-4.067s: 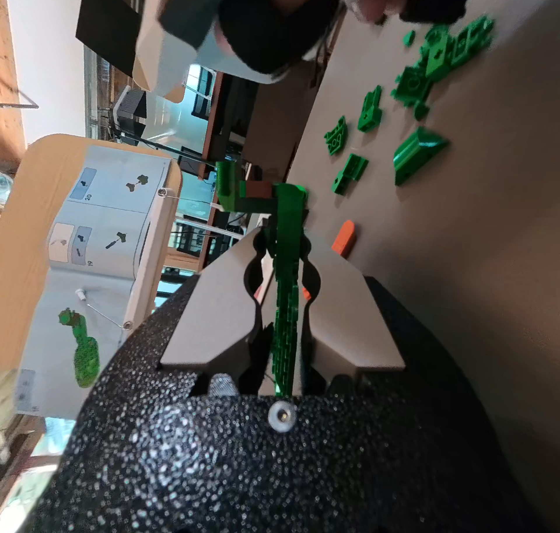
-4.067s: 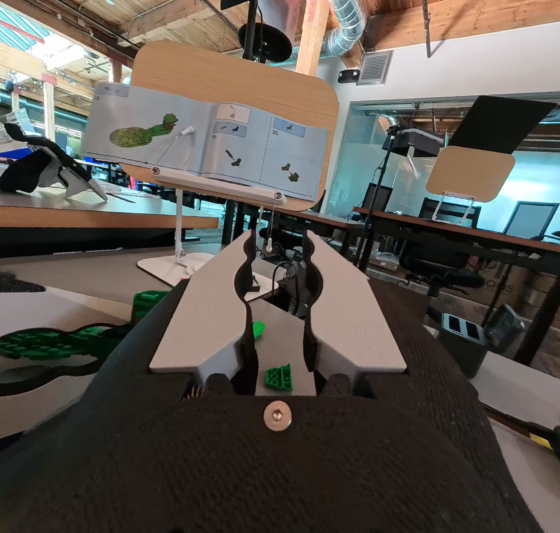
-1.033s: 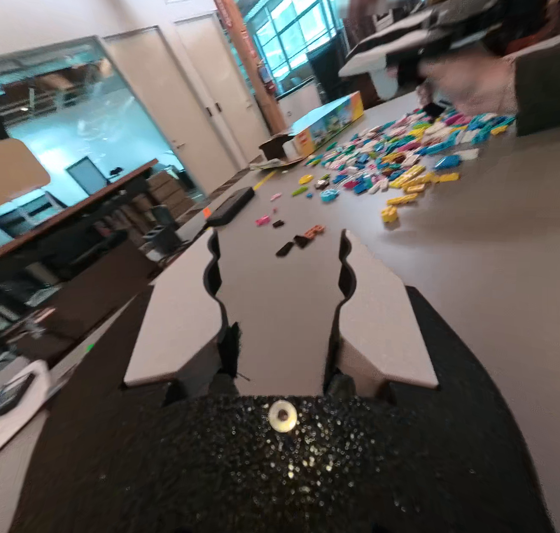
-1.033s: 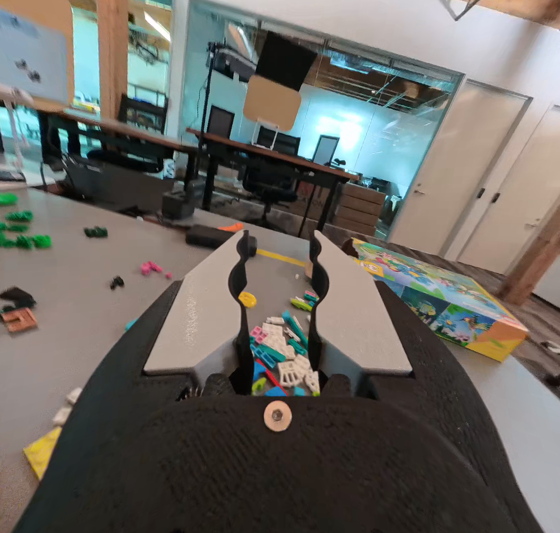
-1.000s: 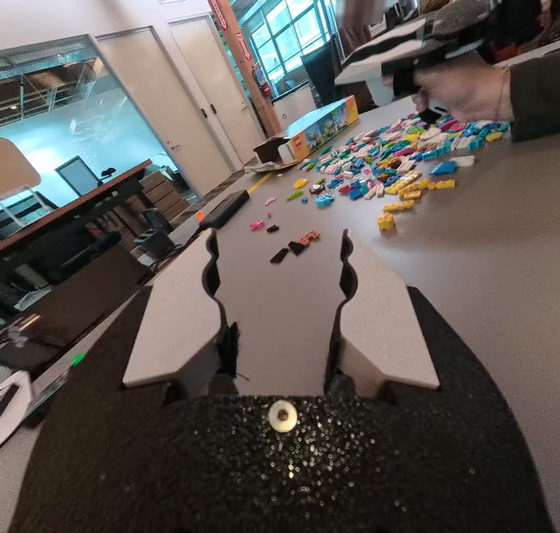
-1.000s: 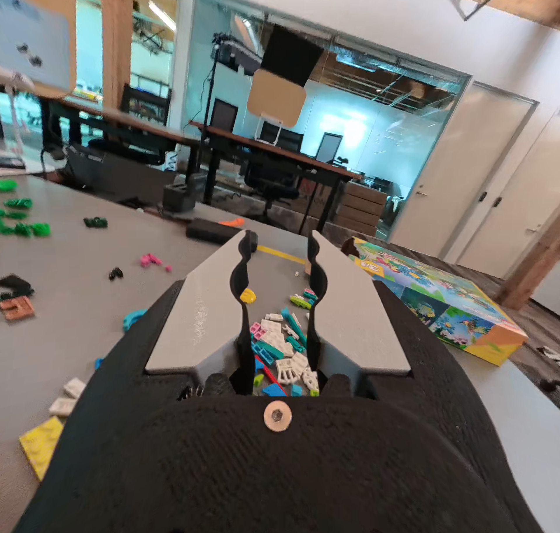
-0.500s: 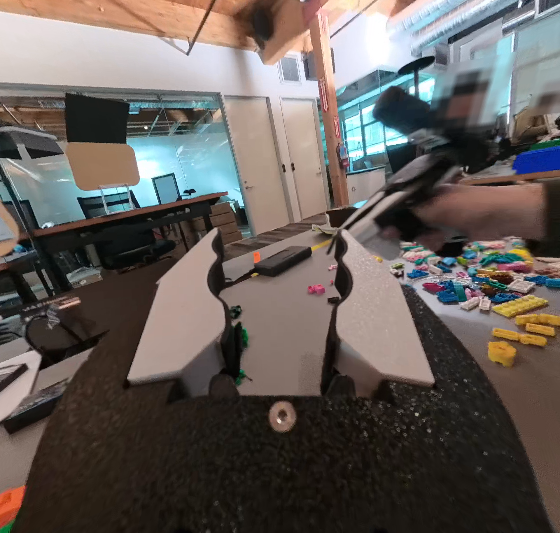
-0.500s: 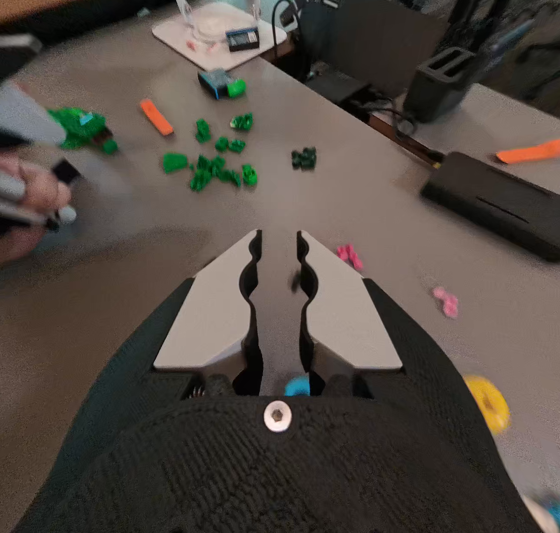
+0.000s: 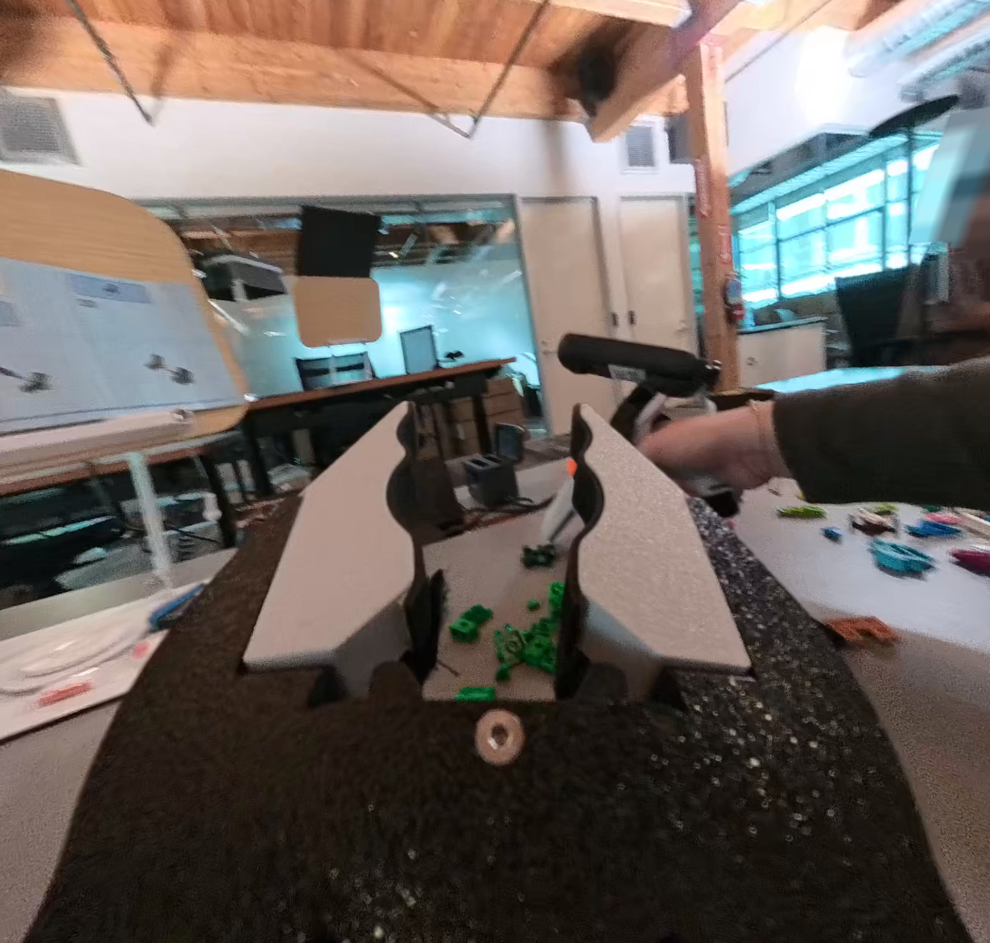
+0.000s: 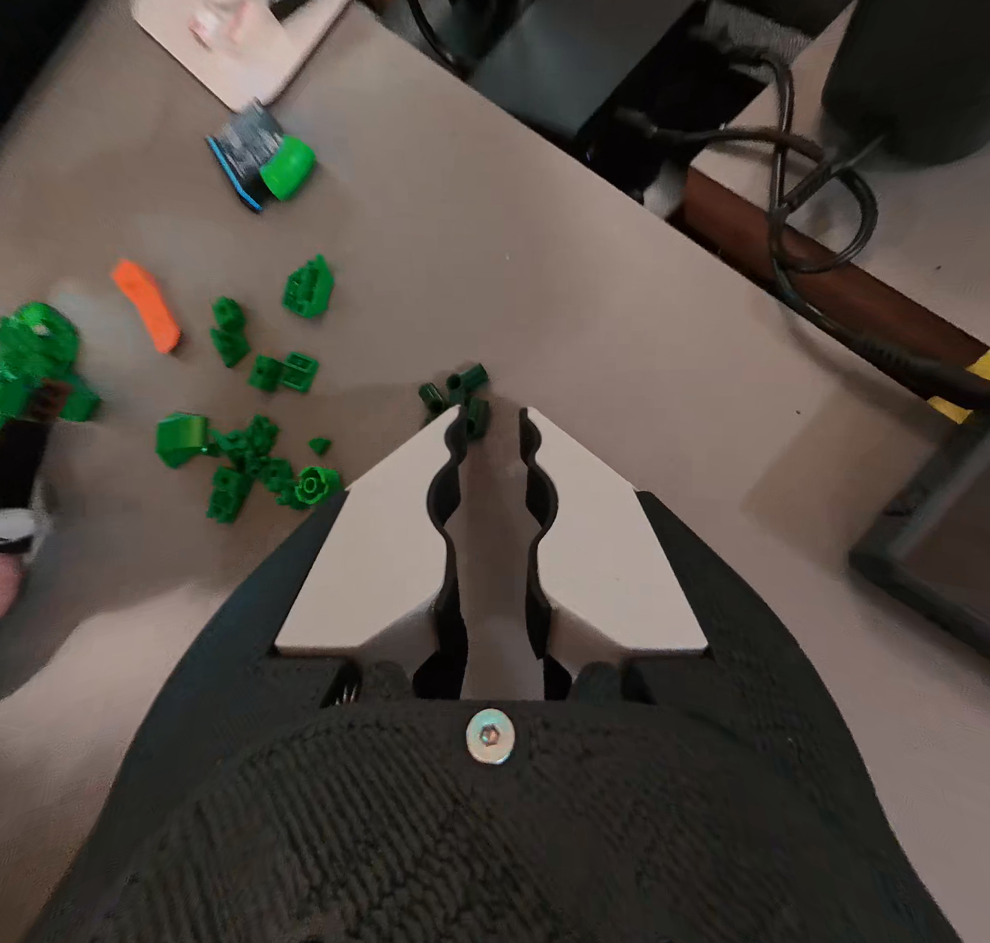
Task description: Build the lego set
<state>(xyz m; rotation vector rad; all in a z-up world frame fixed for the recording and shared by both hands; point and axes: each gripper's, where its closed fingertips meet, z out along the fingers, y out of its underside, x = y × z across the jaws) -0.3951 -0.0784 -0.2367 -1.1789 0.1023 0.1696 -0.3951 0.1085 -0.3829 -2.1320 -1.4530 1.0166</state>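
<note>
Green bricks (image 9: 522, 636) lie scattered on the grey table (image 9: 835, 595) in the left wrist view, seen through the gap of the left gripper (image 9: 490, 421), whose jaws are spread wide with nothing between them. Beyond them a small dark green cluster (image 9: 537, 555) sits near the far table edge. To the right, a person's hand (image 9: 712, 453) holds the right gripper, whose own tips are hidden behind the near finger. Coloured bricks (image 9: 900, 555) lie farther right, and an instruction booklet (image 9: 102, 349) stands on a wooden stand at the left.

From the right wrist view, the right gripper (image 10: 490, 416) points down at the table (image 10: 616, 327), its jaws parted a little and holding nothing. The dark green cluster (image 10: 455, 389) lies just beyond its left fingertip (image 10: 452, 419), perhaps touching; I cannot tell. Loose green bricks (image 10: 252, 461) are spread to the left, with an orange piece (image 10: 145, 305) beyond them. A partly built green model (image 10: 40, 360) shows blurred at the left edge. A bright green round piece (image 10: 287, 167) rests beside a small dark blue-edged thing near the white stand base (image 10: 235, 33).
</note>
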